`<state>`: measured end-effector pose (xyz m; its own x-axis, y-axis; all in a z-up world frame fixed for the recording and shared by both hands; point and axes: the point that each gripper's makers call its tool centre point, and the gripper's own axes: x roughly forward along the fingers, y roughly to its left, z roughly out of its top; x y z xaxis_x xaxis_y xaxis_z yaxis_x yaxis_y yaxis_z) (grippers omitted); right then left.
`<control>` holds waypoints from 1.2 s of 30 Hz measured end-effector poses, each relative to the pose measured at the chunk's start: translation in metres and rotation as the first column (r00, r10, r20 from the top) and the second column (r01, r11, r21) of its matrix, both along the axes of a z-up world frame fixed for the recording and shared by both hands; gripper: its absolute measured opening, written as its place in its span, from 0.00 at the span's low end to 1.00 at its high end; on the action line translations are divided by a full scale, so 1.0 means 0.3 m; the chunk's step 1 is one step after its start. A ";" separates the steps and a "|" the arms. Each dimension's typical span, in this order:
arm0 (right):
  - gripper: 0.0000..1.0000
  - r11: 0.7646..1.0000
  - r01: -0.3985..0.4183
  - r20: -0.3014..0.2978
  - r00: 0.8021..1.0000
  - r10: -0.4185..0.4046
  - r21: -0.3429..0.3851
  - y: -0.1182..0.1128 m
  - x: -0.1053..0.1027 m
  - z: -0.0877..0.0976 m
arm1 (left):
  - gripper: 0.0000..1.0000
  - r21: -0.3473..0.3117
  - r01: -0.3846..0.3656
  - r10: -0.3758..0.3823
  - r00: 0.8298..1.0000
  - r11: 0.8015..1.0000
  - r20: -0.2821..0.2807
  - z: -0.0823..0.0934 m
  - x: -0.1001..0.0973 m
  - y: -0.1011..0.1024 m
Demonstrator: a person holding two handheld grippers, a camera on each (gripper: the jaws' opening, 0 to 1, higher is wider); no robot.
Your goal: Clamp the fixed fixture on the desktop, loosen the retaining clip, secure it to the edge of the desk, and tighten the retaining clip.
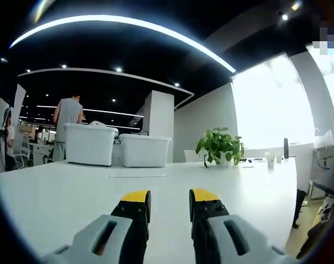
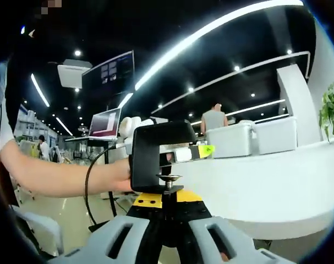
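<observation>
Right gripper view: right tongs (image 2: 165, 202) closed on the screw under the black C-clamp fixture (image 2: 155, 154), which sits hooked over the counter (image 2: 277, 176) edge.
A bare forearm reaches across to steady the clamp; its hand (image 2: 122, 179) lies behind the frame. Risk, as I judge it: the screw pad slips off the underside if the clamp tilts while turning. Left tongs (image 1: 169, 204) hover level over the counter, parted, holding nothing.

Matt black clamp (image 2: 155, 154), shiny metal screw pad (image 2: 169, 179), smooth white desk (image 1: 155, 198)
</observation>
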<state>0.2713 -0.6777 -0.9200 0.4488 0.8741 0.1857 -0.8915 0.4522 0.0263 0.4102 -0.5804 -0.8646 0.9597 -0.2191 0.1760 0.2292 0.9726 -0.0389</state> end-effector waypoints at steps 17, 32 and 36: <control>0.04 0.998 -0.067 -0.037 0.997 0.067 -0.003 0.012 -0.037 -0.138 | 0.29 -0.188 0.057 -0.027 0.987 0.981 0.158 0.057 -0.240 -0.021; 0.04 0.997 -0.075 -0.092 0.993 0.073 -0.019 0.033 0.039 -0.236 | 0.33 -0.182 0.066 -0.026 0.976 0.981 0.216 0.074 -0.337 -0.032; 0.04 0.997 -0.075 -0.098 0.992 0.073 -0.015 0.036 0.056 -0.249 | 0.32 -0.164 0.060 -0.024 0.977 0.985 0.211 0.065 -0.339 -0.036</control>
<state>0.2882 -0.6667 -0.9947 0.3981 0.9084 0.1280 -0.9161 0.3864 0.1071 0.3086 -0.5912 -0.8451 0.8888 -0.2088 0.4080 0.2902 0.9454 -0.1484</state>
